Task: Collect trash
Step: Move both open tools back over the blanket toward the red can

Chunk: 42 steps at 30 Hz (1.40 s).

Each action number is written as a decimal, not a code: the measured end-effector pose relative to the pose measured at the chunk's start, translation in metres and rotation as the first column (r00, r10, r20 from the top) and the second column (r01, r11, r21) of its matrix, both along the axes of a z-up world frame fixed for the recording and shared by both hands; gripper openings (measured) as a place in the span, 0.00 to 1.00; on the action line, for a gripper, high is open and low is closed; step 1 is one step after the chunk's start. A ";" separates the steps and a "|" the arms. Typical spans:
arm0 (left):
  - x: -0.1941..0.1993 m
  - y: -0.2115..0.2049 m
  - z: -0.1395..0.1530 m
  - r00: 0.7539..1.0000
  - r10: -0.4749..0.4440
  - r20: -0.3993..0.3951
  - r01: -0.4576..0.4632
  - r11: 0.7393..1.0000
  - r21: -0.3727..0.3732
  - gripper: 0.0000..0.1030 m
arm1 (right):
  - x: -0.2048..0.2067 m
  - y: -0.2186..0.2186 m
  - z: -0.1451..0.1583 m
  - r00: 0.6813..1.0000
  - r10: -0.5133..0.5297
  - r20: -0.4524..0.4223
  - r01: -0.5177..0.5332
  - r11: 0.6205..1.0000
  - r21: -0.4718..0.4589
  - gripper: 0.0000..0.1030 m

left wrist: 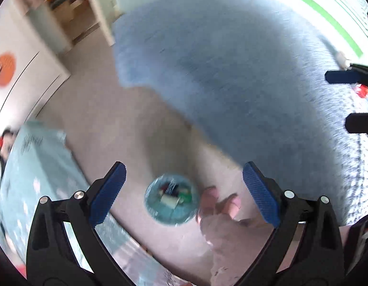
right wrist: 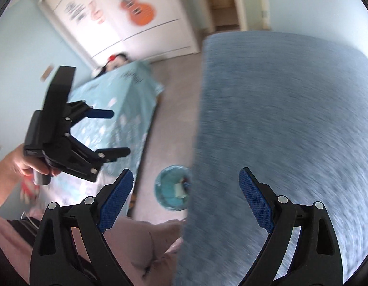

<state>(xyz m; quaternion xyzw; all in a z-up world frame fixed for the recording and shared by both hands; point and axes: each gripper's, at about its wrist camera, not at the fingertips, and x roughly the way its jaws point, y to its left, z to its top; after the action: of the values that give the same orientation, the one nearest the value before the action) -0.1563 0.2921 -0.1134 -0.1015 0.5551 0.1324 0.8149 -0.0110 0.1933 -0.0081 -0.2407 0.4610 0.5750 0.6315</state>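
A round bin with a teal liner [left wrist: 170, 199] stands on the floor and holds several pieces of trash. It also shows in the right wrist view [right wrist: 170, 191], partly hidden by the blue rug. My left gripper [left wrist: 184, 188] is open and empty above the bin. My right gripper [right wrist: 186, 188] is open and empty over the rug's edge. The left gripper also shows in the right wrist view [right wrist: 112, 133], open. The right gripper's fingertips [left wrist: 343, 76] show at the right edge of the left wrist view, apart, near a red scrap [left wrist: 362, 90] and a white scrap [left wrist: 342, 58].
A shaggy blue rug [left wrist: 231, 71] covers the floor on the right. A bed with a teal cover [right wrist: 126, 109] lies on the left. A white wardrobe with an orange guitar picture [right wrist: 138, 12] stands behind it. My pink-slippered foot [left wrist: 222, 205] is beside the bin.
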 end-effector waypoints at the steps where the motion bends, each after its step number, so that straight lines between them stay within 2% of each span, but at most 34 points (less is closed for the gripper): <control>1: 0.009 -0.004 0.003 1.000 -0.028 0.012 0.028 1.000 -0.001 0.93 | 0.011 -0.014 0.003 0.999 -0.050 0.012 0.050 0.999 0.003 0.87; 4: 0.040 -0.024 0.014 0.990 -0.134 0.042 0.134 0.991 0.006 0.93 | 0.029 -0.046 0.007 0.987 -0.159 0.021 0.159 0.987 0.016 0.87; 8: 0.074 -0.053 0.020 0.966 -0.252 0.058 0.252 0.968 0.013 0.93 | 0.044 -0.089 0.013 0.958 -0.286 0.027 0.285 0.958 0.030 0.87; 12: 0.102 -0.084 0.028 0.929 -0.366 0.065 0.365 0.931 0.022 0.93 | 0.056 -0.122 0.019 0.921 -0.389 0.039 0.387 0.921 0.048 0.87; 15: 0.119 -0.103 0.033 0.901 -0.427 0.077 0.427 0.904 0.023 0.93 | 0.065 -0.153 0.025 0.879 -0.474 0.047 0.471 0.880 0.064 0.87; 22: 0.163 -0.159 0.044 0.809 -0.578 0.112 0.579 0.815 0.027 0.93 | 0.083 -0.223 0.034 0.765 -0.642 0.053 0.636 0.766 0.090 0.87; 30: 0.220 -0.213 0.055 0.695 -0.707 0.130 0.704 0.706 0.076 0.93 | 0.109 -0.279 0.035 0.677 -0.733 0.073 0.728 0.681 0.085 0.87; 33: 0.243 -0.229 0.056 0.665 -0.736 0.126 0.733 0.676 0.080 0.93 | 0.123 -0.300 0.039 0.650 -0.757 0.066 0.752 0.653 0.088 0.87; 35: 0.258 -0.240 0.056 0.648 -0.753 0.117 0.748 0.658 0.087 0.93 | 0.133 -0.314 0.040 0.622 -0.781 0.062 0.776 0.625 0.082 0.87; 39: 0.293 -0.264 0.056 0.596 -0.796 0.105 0.788 0.605 0.110 0.93 | 0.151 -0.339 0.038 0.559 -0.829 0.010 0.825 0.558 0.083 0.87; 40: 0.299 -0.267 0.057 0.590 -0.801 0.103 0.793 0.599 0.111 0.93 | 0.155 -0.345 0.037 0.537 -0.844 -0.005 0.841 0.535 0.088 0.87; 42: 0.315 -0.277 0.057 0.573 -0.814 0.099 0.807 0.581 0.110 0.93 | 0.160 -0.352 0.036 0.516 -0.856 -0.035 0.854 0.511 0.097 0.87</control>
<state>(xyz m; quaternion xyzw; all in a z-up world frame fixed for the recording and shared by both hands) 0.1584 0.0150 -0.0563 0.1759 0.4783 -0.2476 0.8240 0.1486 -0.1591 0.0279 0.0449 0.4844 0.2104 0.8480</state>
